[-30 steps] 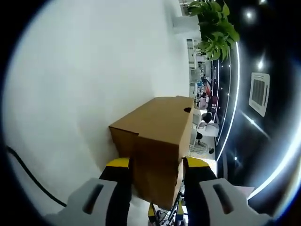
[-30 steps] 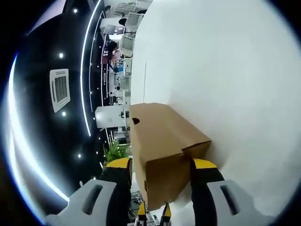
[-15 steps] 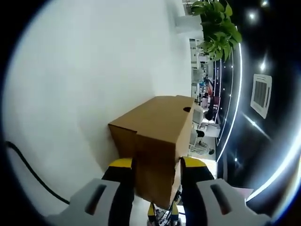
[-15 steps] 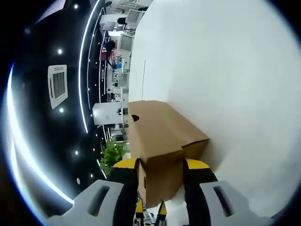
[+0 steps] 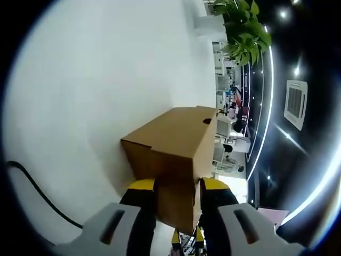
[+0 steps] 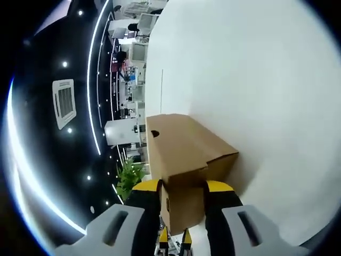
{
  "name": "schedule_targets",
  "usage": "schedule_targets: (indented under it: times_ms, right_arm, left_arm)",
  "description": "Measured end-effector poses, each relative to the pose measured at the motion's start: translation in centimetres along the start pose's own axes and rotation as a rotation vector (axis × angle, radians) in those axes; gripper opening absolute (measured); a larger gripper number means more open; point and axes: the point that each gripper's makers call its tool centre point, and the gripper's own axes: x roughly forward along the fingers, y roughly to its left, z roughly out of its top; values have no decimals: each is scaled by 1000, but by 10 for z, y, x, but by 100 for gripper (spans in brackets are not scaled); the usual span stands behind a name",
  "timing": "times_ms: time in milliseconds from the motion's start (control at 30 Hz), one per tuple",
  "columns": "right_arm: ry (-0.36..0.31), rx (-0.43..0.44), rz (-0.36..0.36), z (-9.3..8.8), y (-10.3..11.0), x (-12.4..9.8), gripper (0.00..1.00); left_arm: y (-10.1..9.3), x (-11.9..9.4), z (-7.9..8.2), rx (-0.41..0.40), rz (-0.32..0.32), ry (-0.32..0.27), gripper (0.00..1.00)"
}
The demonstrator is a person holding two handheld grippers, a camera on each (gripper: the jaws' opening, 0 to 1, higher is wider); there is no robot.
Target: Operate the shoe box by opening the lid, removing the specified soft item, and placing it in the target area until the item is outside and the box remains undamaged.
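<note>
surface: white table [image 5: 96,96], office with ceiling lights behind.
left gripper [image 5: 177,188]: jaws closed onto one end of the brown shoe box [image 5: 176,144], pads touching its sides.
right gripper [image 6: 183,189]: jaws clamped on the box's opposite end.
shoe box: lid shut, resting on the table.
cable [image 5: 37,197]: black, near the table edge.
plant [image 5: 242,29]: beyond the far edge.

Opposite close views, shared shoe box [image 5: 176,154]

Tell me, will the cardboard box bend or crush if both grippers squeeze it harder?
Probably somewhat. The box is thin brown cardboard, so its end flaps may dent between the left gripper and right gripper jaws. Its folded lid likely stiffens the top.
</note>
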Motion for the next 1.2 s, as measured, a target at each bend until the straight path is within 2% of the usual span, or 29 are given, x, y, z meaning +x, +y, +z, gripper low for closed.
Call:
schedule_targets:
  times_ms: [200,400,1200]
  right_arm:
    - [-5,8,-8,0,3,-1,27]
    - [-49,30,-7,-3,7,-5,27]
    - [-70,24,-20,-1,15,-7,26]
  left_arm:
    - [-2,-1,0,-1,1,7,30]
    - [-9,-4,-2,11,19,14,29]
    - [-11,-4,-1,3,11,18,29]
